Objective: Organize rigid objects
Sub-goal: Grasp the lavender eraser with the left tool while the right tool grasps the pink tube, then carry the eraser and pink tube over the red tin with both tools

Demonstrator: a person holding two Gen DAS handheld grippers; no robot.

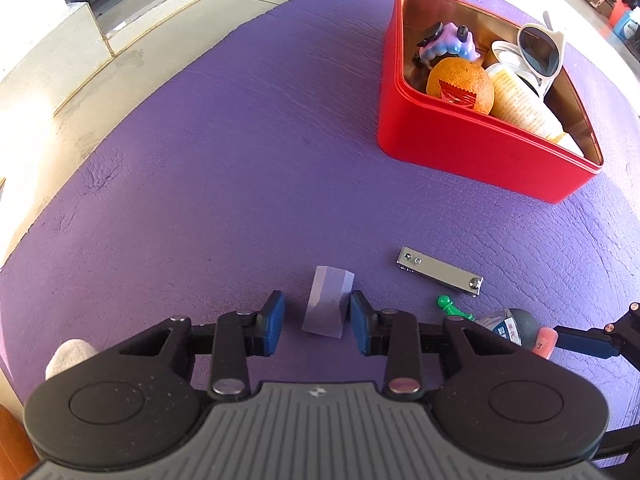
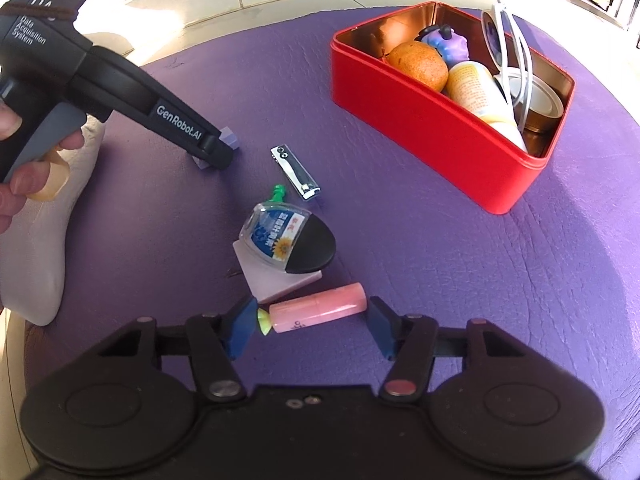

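Observation:
A small lilac block (image 1: 326,304) lies on the purple mat between the pads of my left gripper (image 1: 318,320). The right pad touches its edge and a gap shows at the left pad, so the gripper is open. In the right wrist view the left gripper (image 2: 212,150) hides most of that block. A pink tube (image 2: 320,308) with a yellow-green cap lies crosswise between the pads of my right gripper (image 2: 312,330), which is open with a small gap at the tube's right end. The red tin (image 1: 460,148) (image 2: 420,120) stands beyond, holding an orange, sunglasses, a toy and a cream tube.
On the mat lie a nail clipper (image 2: 296,172), a green pin (image 2: 278,192), a small black-capped bottle (image 2: 288,240) and a pale square pad (image 2: 276,280). A white cloth (image 2: 40,240) lies at the left edge. A hand (image 2: 16,176) holds the left gripper.

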